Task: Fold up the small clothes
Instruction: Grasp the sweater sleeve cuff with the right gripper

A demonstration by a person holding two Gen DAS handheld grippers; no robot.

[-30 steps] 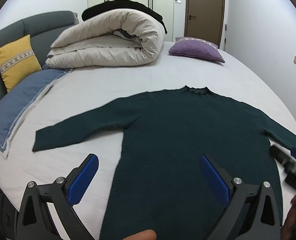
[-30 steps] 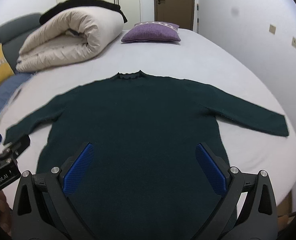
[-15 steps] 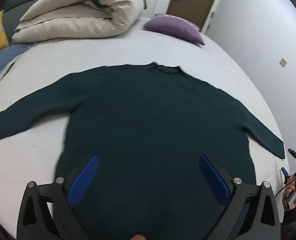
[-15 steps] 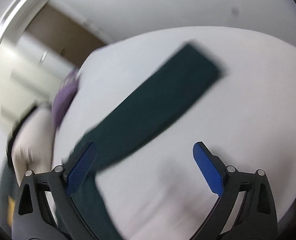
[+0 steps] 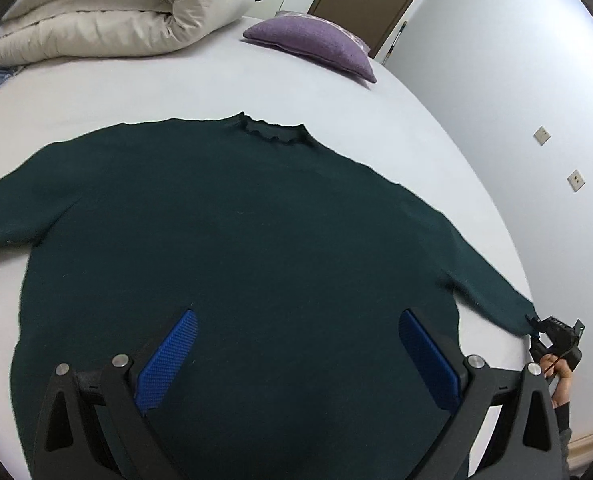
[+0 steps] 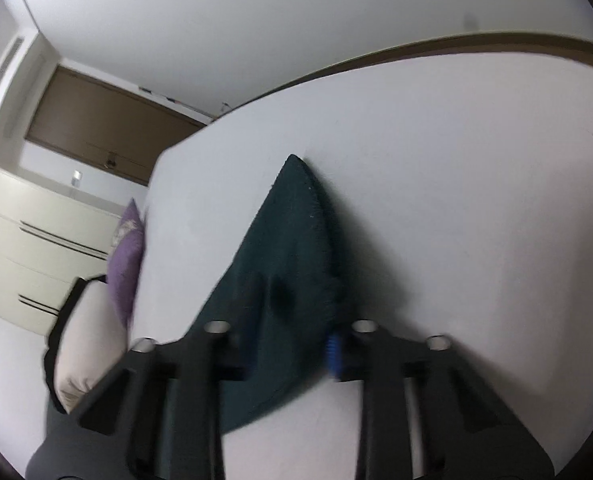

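Right gripper (image 6: pixel 292 344) clamps sleeve cuff (image 6: pixel 292 240) at 4 o'clock of sweater (image 5: pixel 236 248), flat on bed (image 5: pixel 176 92). Left gripper (image 5: pixel 296 356) hovers over hem, fingers spread. Knit looks soft, light, floppy; grip at edges.

Dark green sweater (image 5: pixel 236 248), white bedsheet (image 5: pixel 136 88), purple cushion (image 5: pixel 316 42), cream duvet (image 5: pixel 108 12)
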